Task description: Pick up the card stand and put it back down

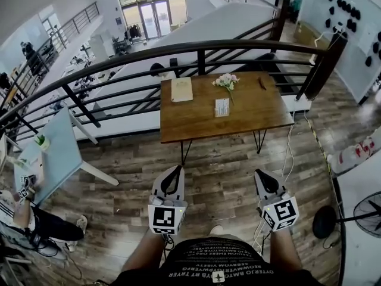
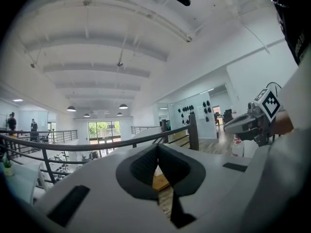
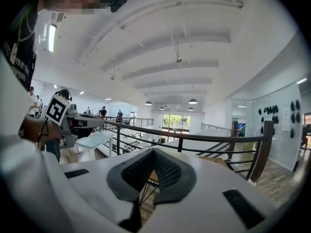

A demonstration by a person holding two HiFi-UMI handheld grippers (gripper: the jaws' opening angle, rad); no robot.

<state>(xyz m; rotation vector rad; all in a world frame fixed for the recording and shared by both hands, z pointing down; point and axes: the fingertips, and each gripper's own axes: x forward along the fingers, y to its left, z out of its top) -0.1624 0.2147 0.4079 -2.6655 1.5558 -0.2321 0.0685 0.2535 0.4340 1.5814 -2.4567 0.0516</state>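
White left tongs [image 1: 177, 168] and right tongs [image 1: 259, 173], both closed, point toward wooden table [image 1: 196, 123].

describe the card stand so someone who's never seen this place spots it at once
Find the wooden table against the black railing. Near its middle, on the near side of the pink flowers, sits the card stand. It is a small pale card, smaller than the tan book to its left.
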